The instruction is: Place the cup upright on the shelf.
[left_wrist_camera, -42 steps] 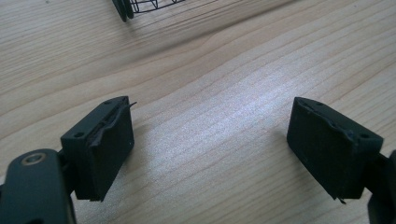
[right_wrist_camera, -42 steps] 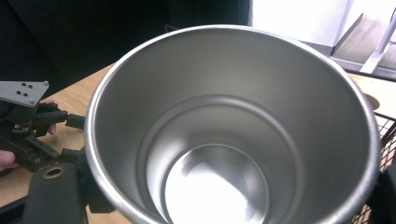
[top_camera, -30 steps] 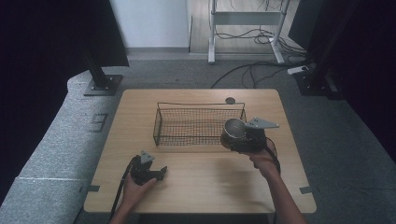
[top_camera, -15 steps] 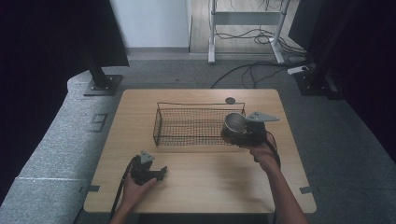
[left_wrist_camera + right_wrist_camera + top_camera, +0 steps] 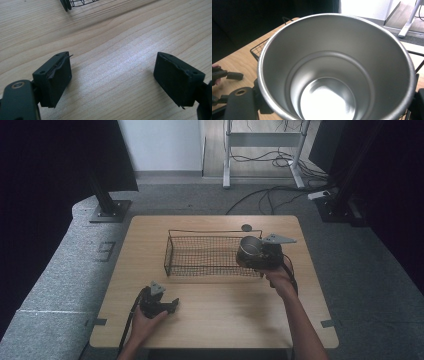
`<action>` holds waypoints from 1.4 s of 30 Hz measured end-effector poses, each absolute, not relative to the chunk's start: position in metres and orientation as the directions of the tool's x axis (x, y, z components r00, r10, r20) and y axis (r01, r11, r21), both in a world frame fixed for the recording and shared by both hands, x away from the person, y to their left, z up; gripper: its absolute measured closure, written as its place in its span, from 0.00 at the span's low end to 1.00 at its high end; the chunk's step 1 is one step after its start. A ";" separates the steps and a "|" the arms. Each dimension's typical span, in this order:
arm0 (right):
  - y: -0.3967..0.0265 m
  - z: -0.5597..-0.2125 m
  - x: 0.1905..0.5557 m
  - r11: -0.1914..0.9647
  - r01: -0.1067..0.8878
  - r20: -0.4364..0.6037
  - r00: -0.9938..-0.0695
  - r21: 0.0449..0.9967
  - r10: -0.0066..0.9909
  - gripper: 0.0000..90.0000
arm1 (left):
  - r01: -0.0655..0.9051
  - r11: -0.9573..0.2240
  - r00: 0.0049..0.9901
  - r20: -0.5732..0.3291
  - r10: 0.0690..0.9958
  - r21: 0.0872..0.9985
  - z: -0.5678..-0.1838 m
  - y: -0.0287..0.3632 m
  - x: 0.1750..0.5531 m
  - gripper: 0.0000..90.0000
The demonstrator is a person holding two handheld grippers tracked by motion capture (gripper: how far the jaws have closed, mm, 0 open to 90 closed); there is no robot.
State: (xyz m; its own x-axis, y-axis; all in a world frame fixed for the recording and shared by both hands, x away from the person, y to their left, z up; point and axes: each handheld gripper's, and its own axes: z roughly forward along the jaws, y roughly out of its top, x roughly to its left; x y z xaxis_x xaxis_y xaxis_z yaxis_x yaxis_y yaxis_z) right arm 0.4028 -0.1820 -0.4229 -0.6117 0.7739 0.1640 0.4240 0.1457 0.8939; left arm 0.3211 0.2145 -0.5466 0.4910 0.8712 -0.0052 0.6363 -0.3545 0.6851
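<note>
My right gripper (image 5: pixel 257 256) clenches a smooth steel cup (image 5: pixel 248 249), round and empty inside, at the right end of the black wire basket (image 5: pixel 210 254). No writing shows on it. My left gripper (image 5: pixel 159 305) rests released on the pale, grained wooden table (image 5: pixel 220 310), jaws spread wide, well apart from the basket.

Left gripper (image 5: pixel 172 306): held low at the near left of the table in the person's left hand (image 5: pixel 142 322), jaws spread wide apart with nothing between them, cable trailing back beside the forearm.

Right gripper (image 5: pixel 246 254): held in the right hand (image 5: pixel 278 279), forearm reaching forward, jaws clamped on a steel cup (image 5: pixel 249 249), grey three-cornered plate on top.
</note>
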 end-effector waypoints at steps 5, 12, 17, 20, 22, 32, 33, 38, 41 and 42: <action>-0.184 -0.423 0.409 0.145 0.431 0.167 -0.606 0.891 0.778 0.20 | 0.636 -0.355 0.491 -0.005 0.871 0.685 -0.547 0.214 0.321 0.16; -0.185 -0.420 0.417 0.144 0.431 0.166 -0.604 0.891 0.779 0.20 | 0.636 -0.356 0.491 -0.004 0.871 0.685 -0.547 0.214 0.321 0.16; -0.184 -0.420 0.424 0.137 0.446 0.188 -0.610 0.885 0.770 0.20 | 0.636 -0.356 0.492 -0.005 0.871 0.685 -0.547 0.215 0.321 0.16; -0.184 -0.420 0.427 0.152 0.442 0.166 -0.602 0.884 0.781 0.20 | 0.636 -0.355 0.491 -0.005 0.871 0.686 -0.547 0.214 0.321 0.16; -0.183 -0.421 0.429 0.163 0.445 0.156 -0.597 0.880 0.787 0.20 | 0.636 -0.355 0.491 -0.005 0.871 0.686 -0.547 0.214 0.321 0.16; -0.173 -0.424 0.439 0.179 0.446 0.145 -0.601 0.877 0.786 0.20 | 0.636 -0.354 0.491 -0.005 0.871 0.685 -0.547 0.214 0.321 0.16; -0.173 -0.424 0.439 0.179 0.446 0.145 -0.601 0.877 0.786 0.20 | 0.636 -0.354 0.491 -0.005 0.871 0.685 -0.547 0.214 0.321 0.16; -0.171 -0.426 0.445 0.176 0.454 0.151 -0.596 0.873 0.789 0.20 | 0.636 -0.355 0.491 -0.004 0.871 0.685 -0.547 0.214 0.321 0.16; -0.169 -0.427 0.448 0.175 0.458 0.153 -0.592 0.871 0.791 0.20 | 0.636 -0.355 0.491 -0.004 0.871 0.685 -0.547 0.214 0.321 0.17; -0.168 -0.427 0.449 0.174 0.460 0.154 -0.592 0.871 0.791 0.20 | 0.635 -0.355 0.492 -0.004 0.871 0.686 -0.547 0.214 0.321 0.17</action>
